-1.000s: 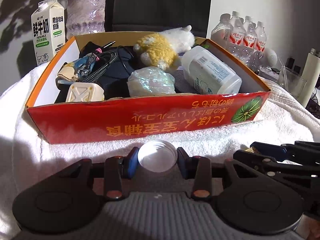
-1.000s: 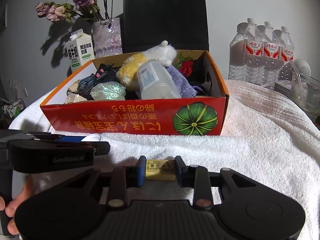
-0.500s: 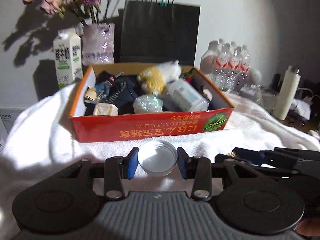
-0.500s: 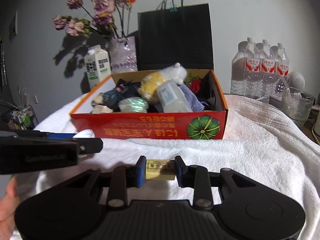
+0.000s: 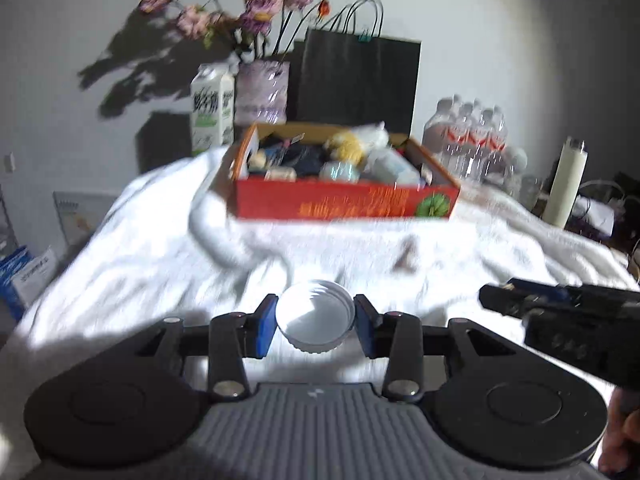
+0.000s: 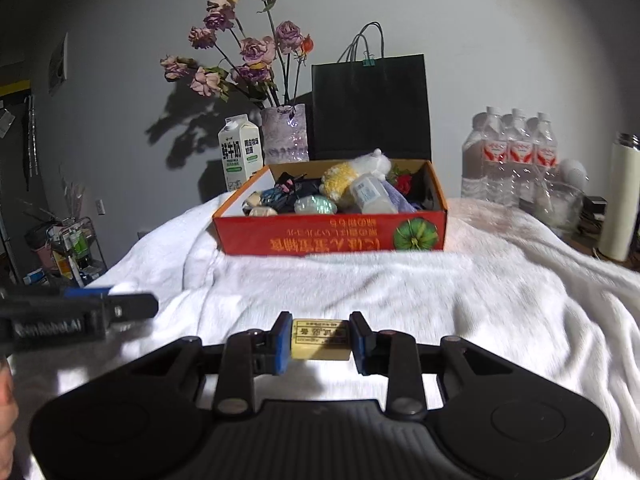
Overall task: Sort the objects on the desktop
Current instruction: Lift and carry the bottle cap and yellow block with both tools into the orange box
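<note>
Objects for sorting are now well back from the red box [image 6: 332, 236]: a second ago both grippers were close up against its front wall, and now a wide stretch of white towel [image 6: 480, 300] lies between. The left gripper [image 5: 315, 322] is closed on a white lid [image 5: 315, 320], and the right gripper [image 6: 320, 339] is pinched on a small yellow block [image 6: 320, 339], both held above the towel. The box is already full. Pulling away with both things held suggests they belong somewhere other than the box.
</note>
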A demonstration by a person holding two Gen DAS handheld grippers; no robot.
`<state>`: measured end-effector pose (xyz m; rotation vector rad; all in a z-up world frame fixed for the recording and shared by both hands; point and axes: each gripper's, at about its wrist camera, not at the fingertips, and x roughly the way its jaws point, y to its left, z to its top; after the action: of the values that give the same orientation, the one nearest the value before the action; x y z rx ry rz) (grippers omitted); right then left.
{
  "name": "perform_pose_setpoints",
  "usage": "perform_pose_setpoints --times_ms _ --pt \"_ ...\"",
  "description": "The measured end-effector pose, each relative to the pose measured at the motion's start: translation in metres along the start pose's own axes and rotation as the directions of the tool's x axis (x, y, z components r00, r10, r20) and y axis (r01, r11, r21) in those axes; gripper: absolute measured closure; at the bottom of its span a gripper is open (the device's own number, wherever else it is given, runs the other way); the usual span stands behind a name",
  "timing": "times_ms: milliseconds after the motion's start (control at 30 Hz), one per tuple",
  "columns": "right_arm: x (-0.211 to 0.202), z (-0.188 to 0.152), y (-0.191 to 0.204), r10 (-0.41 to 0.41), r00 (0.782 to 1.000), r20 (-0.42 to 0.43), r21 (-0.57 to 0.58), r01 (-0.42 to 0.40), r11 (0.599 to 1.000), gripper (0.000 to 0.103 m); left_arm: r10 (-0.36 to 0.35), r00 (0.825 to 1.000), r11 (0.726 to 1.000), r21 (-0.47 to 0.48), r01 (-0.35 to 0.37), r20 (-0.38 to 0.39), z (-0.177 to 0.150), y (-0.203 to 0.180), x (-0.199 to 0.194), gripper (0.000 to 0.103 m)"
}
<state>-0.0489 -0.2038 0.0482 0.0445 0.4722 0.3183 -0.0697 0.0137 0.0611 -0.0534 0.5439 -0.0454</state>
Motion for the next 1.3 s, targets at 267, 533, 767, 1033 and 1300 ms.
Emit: perform_pose_setpoints --times_ms 267,533,767,1033,1300 --pt "-0.039 -0.045 0.015 -0.043 0.999 -0.018 -0.046 0.042 0.998 0.074 0.034 0.998 0.999 0.035 -0.032 -0.060 -0.055 -0.005 -0.029 0.062" --pt "-0.063 -0.063 0.016 -0.062 0.998 -0.025 -0.054 0.060 0.997 0.074 0.014 0.999 0.998 0.054 -0.011 -0.049 -0.057 -0.012 -0.039 0.062" --pt "-0.069 -0.058 0.008 -0.087 0.996 -0.014 -0.034 0.086 0.996 0.074 0.019 0.999 0.999 0.033 -0.018 -0.049 -0.055 -0.004 -0.043 0.062" --pt "-0.060 -0.029 -0.004 -0.079 0.997 0.017 -0.033 0.080 0.996 0.074 -0.010 1.000 1.000 -0.002 0.010 0.015 -0.010 0.012 -0.041 0.062" --pt "-0.039 0.039 -0.021 -0.005 0.996 0.086 -0.055 0.009 0.998 0.074 -0.112 0.992 0.994 0.019 0.111 0.062 0.059 0.026 -0.014 0.062"
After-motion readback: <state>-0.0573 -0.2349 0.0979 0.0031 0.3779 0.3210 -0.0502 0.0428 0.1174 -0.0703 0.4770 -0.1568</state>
